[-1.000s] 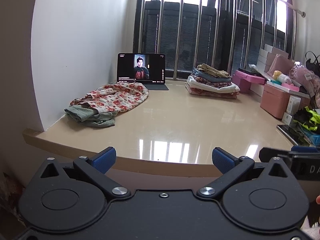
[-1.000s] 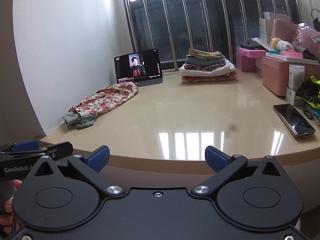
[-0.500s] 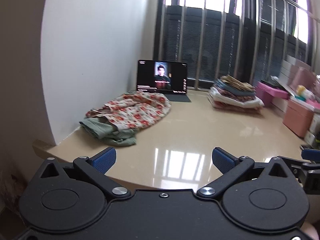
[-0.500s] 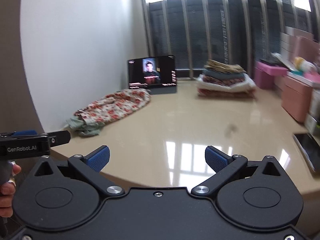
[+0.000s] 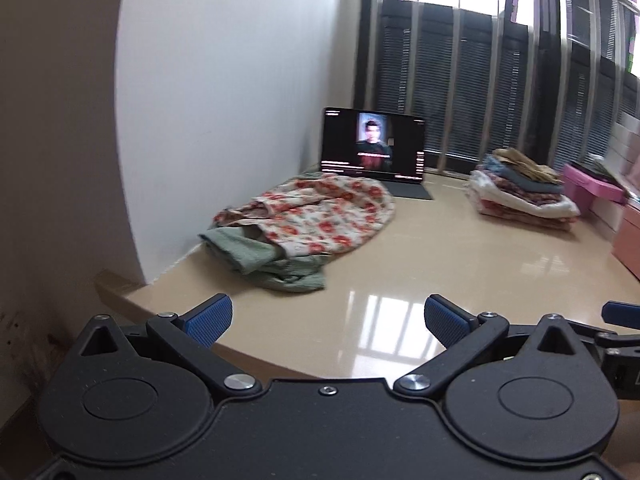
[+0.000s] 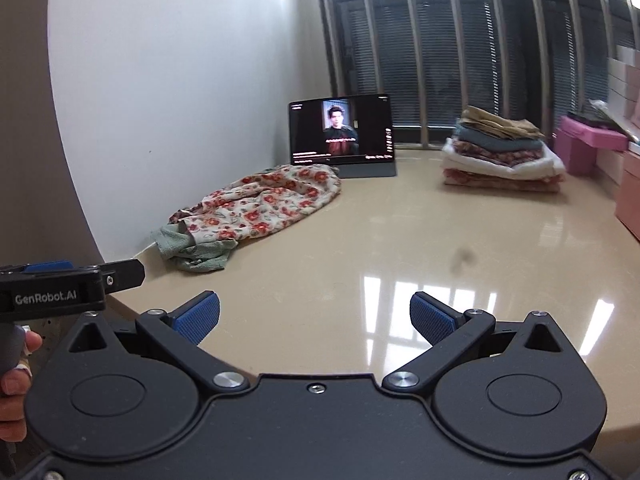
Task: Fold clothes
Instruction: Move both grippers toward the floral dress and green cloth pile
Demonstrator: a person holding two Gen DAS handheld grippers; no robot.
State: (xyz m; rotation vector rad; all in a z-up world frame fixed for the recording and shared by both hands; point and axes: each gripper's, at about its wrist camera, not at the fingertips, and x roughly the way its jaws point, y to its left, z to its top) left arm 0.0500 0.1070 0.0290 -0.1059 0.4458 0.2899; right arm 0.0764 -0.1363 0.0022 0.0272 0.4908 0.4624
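A crumpled floral garment [image 5: 320,216] [image 6: 268,200] lies on the beige tabletop [image 5: 460,264] by the white wall, over a rumpled green garment [image 5: 272,264] [image 6: 192,250]. A stack of folded clothes [image 5: 520,188] [image 6: 500,156] sits at the back right. My left gripper [image 5: 328,318] hovers open at the table's front edge, short of the green garment, with nothing between its blue pads. My right gripper [image 6: 316,316] is open and empty too, just right of the left one, whose body [image 6: 68,284] shows at its left.
A tablet [image 5: 374,146] [image 6: 342,132] playing a video stands behind the floral garment. Pink boxes [image 5: 592,192] [image 6: 588,144] line the right side. Barred windows with blinds run along the back. The white wall [image 5: 220,100] borders the table's left. A hand [image 6: 16,380] grips the left tool.
Both grippers have swung left and come closer to the loose clothes, which now look larger. The phone and right-hand boxes have left the views. Both stay open.
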